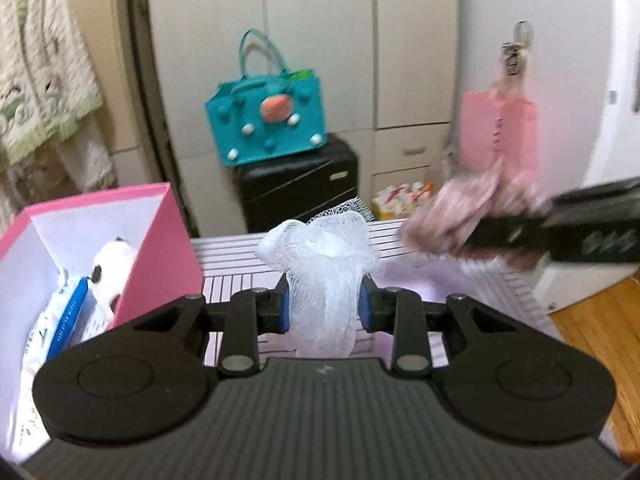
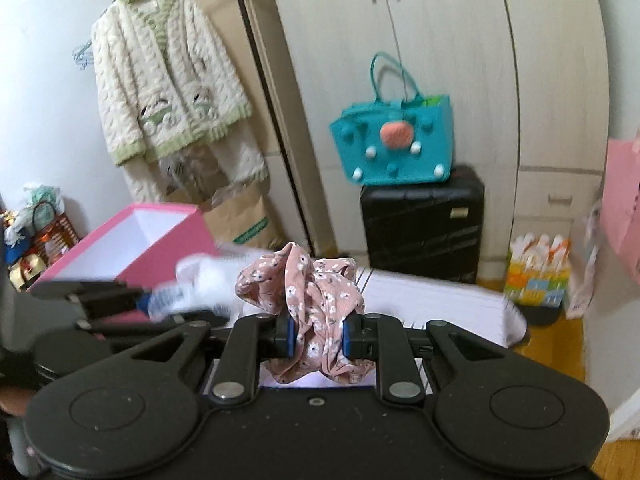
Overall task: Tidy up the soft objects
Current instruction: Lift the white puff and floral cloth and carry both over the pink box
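Observation:
My left gripper (image 1: 323,304) is shut on a white mesh bath pouf (image 1: 320,256), held above the striped table (image 1: 232,256). My right gripper (image 2: 318,338) is shut on a pink floral scrunchie (image 2: 308,284). In the left wrist view the right gripper (image 1: 480,236) shows blurred at the right with the scrunchie (image 1: 452,208) in it. In the right wrist view the left gripper (image 2: 156,300) and the pouf (image 2: 204,280) appear blurred at the left. An open pink box (image 1: 160,240) stands at the table's left, with a black-and-white plush toy (image 1: 112,268) and a blue-edged packet (image 1: 68,312) inside.
Behind the table a teal bag (image 1: 268,120) sits on a black suitcase (image 1: 300,188) before beige wardrobes. A knitted cardigan (image 2: 160,76) hangs at the left. A pink paper bag (image 1: 500,132) hangs at the right. A colourful carton (image 2: 536,268) stands on the wooden floor.

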{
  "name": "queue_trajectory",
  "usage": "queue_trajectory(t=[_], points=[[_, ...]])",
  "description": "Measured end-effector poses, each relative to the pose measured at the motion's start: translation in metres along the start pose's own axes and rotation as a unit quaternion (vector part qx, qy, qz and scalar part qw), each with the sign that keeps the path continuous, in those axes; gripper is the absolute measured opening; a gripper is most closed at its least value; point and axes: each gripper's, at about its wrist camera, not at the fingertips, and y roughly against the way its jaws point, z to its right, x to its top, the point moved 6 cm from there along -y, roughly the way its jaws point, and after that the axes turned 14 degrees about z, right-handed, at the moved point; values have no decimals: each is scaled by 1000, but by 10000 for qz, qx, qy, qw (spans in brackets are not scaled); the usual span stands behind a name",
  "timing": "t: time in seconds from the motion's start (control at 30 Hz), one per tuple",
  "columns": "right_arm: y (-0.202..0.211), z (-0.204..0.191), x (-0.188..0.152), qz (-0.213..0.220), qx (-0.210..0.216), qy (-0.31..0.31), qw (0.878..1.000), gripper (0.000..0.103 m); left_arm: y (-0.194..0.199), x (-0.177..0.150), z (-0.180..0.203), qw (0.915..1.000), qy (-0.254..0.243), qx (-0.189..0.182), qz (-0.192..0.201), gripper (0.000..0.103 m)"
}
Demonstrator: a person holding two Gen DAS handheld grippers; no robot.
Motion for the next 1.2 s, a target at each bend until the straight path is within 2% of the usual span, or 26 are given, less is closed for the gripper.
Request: queue_trajectory(t=[0.07, 0.17, 0.4, 0.53, 0.73, 0.93, 1.2], points=[[4, -5, -9, -168, 66, -23, 9998, 24, 16, 3, 4, 9998, -67, -164, 90, 30], [13, -14, -19, -419, 233, -98, 9988, 24, 35, 4, 6, 9991, -55, -427, -2, 30], [34, -34, -37, -848, 483, -246, 9949, 25, 68, -5, 8, 9948, -146, -889, -482, 30], [48, -45, -48, -993, 610, -295, 9928, 25, 85, -12, 7, 9939, -300, -911, -548, 30], [67, -64, -64, -1287, 731, -253, 9887, 25, 106, -18, 4, 9915, -248, -1099, -646, 30], [90, -84, -65, -1298, 759, -72, 9886, 27, 133, -23, -4, 9836, -73, -1555, -913, 30], [105, -115, -55, -1441, 1246, -301, 9812, 28, 160, -26, -24, 9771, 86, -1697, -1279, 30]])
